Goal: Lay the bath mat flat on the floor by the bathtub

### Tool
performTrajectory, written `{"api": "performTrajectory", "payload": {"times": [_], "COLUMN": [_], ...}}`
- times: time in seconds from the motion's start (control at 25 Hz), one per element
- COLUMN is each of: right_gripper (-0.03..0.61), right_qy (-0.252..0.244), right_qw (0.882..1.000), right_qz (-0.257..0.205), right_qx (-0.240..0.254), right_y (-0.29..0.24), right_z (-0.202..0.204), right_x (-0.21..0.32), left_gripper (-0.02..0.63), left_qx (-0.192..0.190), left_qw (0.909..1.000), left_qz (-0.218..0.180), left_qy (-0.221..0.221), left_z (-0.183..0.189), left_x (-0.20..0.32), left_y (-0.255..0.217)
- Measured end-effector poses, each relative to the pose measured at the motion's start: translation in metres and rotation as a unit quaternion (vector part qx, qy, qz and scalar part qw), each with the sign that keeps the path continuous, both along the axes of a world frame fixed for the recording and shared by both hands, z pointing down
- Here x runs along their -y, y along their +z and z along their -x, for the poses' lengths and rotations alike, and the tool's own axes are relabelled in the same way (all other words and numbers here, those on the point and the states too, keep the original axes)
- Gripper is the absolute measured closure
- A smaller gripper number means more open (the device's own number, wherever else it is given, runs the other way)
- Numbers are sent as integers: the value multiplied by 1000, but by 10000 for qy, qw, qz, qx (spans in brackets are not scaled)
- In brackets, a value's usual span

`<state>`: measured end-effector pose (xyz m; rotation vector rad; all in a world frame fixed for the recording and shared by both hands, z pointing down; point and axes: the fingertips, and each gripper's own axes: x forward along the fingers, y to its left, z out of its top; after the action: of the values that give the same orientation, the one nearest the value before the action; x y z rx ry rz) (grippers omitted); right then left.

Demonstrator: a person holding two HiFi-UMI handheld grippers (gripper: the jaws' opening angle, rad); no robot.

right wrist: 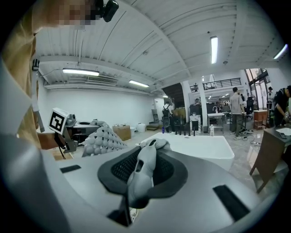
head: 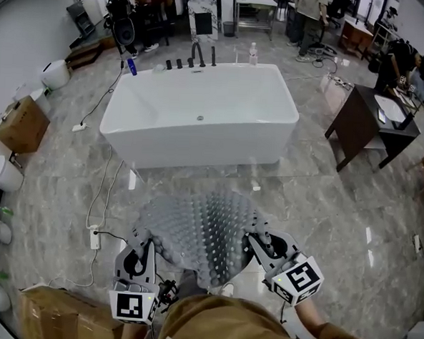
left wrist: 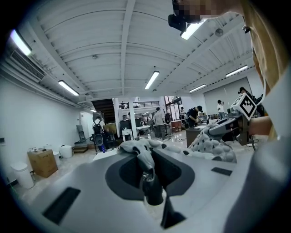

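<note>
My left gripper point(head: 148, 244) and right gripper point(head: 255, 244) each clench 1 near edge of the grey nubbed rubber bath mat point(head: 203, 228), spread in front of the white rectangular bathtub point(head: 201, 109).

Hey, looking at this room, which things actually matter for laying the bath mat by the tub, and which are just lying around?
For the job: bath mat, pinched by left claw and right claw; bathtub; floor in front of it.

Lying about: cardboard box, dark desk, bottle at the tub's far edge, power strip.
</note>
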<state>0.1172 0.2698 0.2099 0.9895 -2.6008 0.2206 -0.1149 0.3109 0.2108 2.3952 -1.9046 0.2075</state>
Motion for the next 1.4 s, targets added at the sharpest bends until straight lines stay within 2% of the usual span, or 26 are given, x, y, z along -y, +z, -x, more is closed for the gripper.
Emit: {"api": "performTrajectory", "payload": {"times": [0.32, 0.76, 1.04, 1.4], "right_gripper": [523, 523, 523, 523], "right_qy": [316, 507, 700, 970], "right_qw": [9994, 9975, 9958, 9925], "right_qz": [82, 5, -162, -267], "right_qx": [-110, -489, -559, -701], "right_y": [10, 15, 7, 5], "right_z": [34, 118, 151, 173], "right_x": [67, 173, 213, 236], "left_gripper": [566, 566, 566, 566], "left_qx": [-217, -488, -708, -819], "left_qw": [9996, 9972, 9945, 9920], "left_qz": [-12, -109, -200, -253], "left_qy": [184, 562, 750, 927], "left_z": [43, 115, 151, 178], "left_x": [80, 201, 250, 285], "left_y": [15, 32, 38, 45]}}
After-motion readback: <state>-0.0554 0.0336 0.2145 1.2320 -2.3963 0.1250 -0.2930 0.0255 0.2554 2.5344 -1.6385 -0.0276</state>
